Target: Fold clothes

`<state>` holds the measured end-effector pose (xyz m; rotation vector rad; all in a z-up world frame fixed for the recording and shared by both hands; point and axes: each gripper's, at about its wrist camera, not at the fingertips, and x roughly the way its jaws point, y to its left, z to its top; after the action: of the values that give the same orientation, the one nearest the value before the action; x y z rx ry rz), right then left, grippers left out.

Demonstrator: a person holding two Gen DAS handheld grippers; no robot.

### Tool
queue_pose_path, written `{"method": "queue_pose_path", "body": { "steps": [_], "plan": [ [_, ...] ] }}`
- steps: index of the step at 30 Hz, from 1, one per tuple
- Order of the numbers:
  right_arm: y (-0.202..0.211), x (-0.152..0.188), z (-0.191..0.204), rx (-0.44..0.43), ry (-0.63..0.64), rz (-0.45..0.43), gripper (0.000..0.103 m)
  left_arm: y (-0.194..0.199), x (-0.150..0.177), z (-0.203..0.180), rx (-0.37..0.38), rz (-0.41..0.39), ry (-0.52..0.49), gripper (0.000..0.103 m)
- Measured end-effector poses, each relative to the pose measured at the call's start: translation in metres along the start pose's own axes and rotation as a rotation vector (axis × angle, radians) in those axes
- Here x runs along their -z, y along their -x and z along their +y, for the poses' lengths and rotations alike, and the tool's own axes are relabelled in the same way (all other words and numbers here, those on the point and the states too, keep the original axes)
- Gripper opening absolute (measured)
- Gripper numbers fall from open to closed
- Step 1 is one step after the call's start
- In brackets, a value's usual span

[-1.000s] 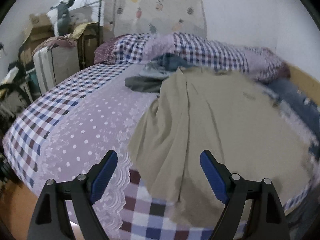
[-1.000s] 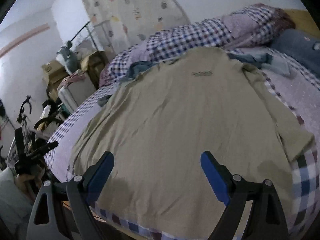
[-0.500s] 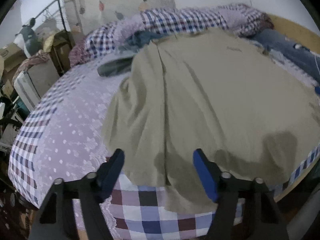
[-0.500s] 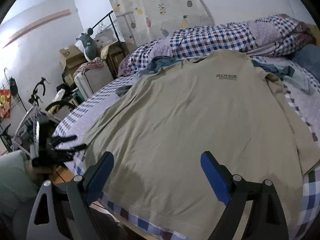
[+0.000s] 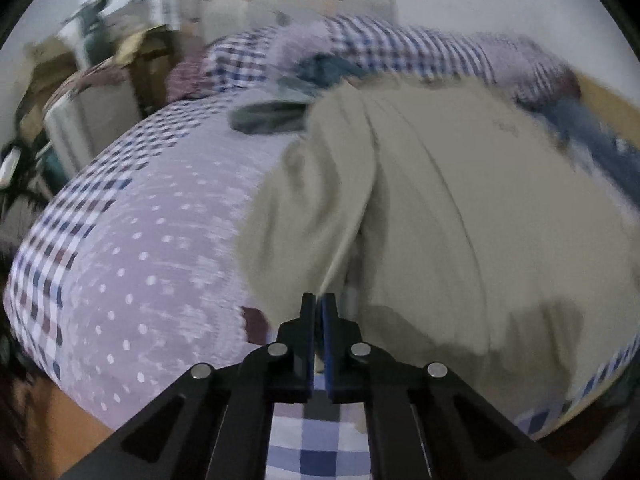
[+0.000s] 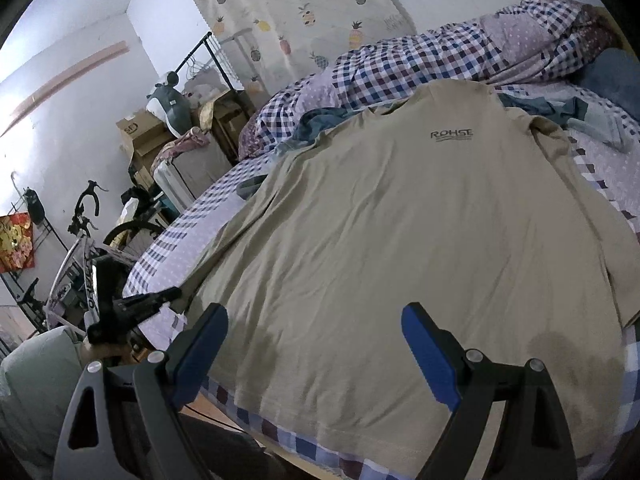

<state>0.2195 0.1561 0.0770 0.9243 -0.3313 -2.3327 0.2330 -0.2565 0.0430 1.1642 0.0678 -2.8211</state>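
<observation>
A beige T-shirt (image 6: 400,220) lies flat, front up, on the bed, with its collar toward the far duvet. My left gripper (image 5: 318,300) is shut on the beige T-shirt (image 5: 460,200) at its near left edge, and a fold of cloth rises from the tips. The right wrist view shows that left gripper (image 6: 172,293) at the shirt's left edge. My right gripper (image 6: 316,312) hovers open over the shirt's bottom hem, nothing between its blue pads (image 6: 428,348). The left view is blurred.
The bed has a lilac dotted and checked cover (image 5: 152,240). A rolled checked duvet (image 6: 440,56) and blue-grey clothes (image 6: 560,108) lie at the far end. A bicycle (image 6: 88,240), boxes (image 6: 140,136) and a suitcase (image 6: 188,168) stand left of the bed.
My left gripper went from open to shut on the shirt's near left edge. The right gripper stayed open and rose a little, looking further along the shirt.
</observation>
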Motion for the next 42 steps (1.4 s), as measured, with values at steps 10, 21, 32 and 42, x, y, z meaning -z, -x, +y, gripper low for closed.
{"method": "queue_pose_path", "body": {
  "steps": [10,21,32,42],
  "plan": [
    [-0.002,0.003,0.010,-0.015,0.044,0.018,0.092,0.040,-0.021,0.054,0.381,-0.113,0.337,0.001],
    [-0.010,0.010,0.046,-0.151,0.158,0.028,0.092,0.066,-0.091,-0.038,0.596,-0.012,0.096,0.001],
    [-0.016,0.000,0.105,-0.135,0.367,-0.126,0.092,0.039,-0.122,-0.143,0.670,0.177,-0.025,0.001],
    [-0.050,-0.011,0.117,0.039,0.472,-0.189,0.058,0.022,-0.124,-0.179,0.681,0.263,-0.017,0.000]
  ]
}}
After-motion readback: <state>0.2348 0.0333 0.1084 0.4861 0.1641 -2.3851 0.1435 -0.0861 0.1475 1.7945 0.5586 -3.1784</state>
